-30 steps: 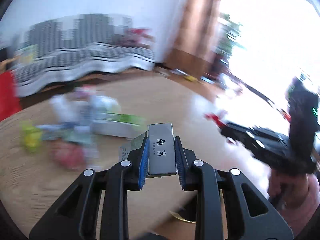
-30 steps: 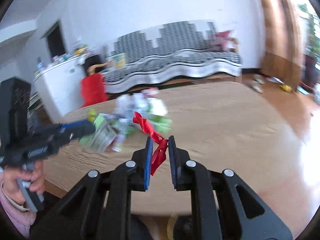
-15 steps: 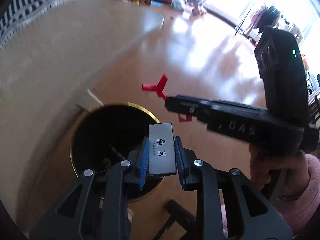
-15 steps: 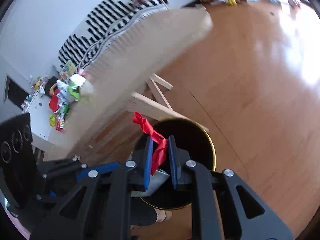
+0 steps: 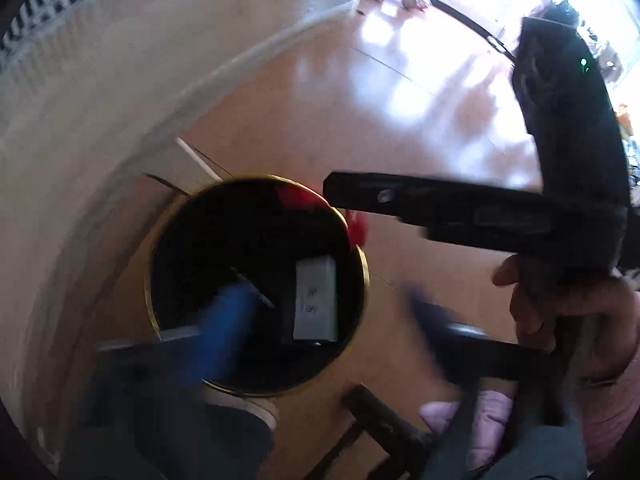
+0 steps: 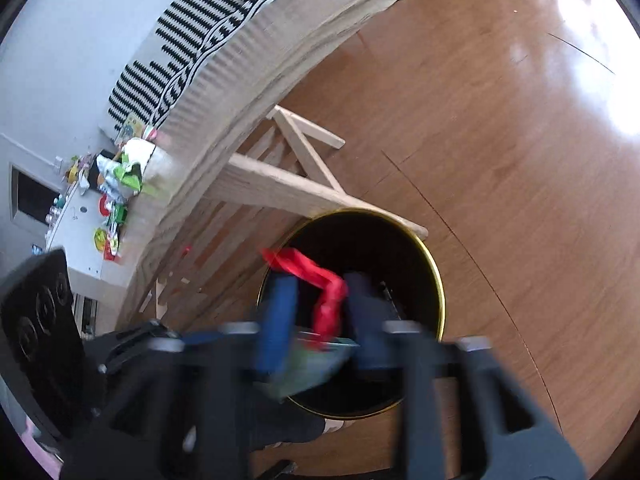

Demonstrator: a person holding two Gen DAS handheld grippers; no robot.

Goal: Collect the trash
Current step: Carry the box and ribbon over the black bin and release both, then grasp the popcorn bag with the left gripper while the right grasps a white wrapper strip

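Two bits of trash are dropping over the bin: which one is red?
The crumpled red wrapper, falling between the right gripper fingers. The other piece is a flat grey box, already inside the bin.

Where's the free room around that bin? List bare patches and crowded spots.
Free: the wooden floor right of the gold-rimmed bin in the right wrist view; the table top from its far corner to the trash pile. Crowded: under the table, where trestle legs meet the bin; the bin mouth, with the red wrapper and grey box.
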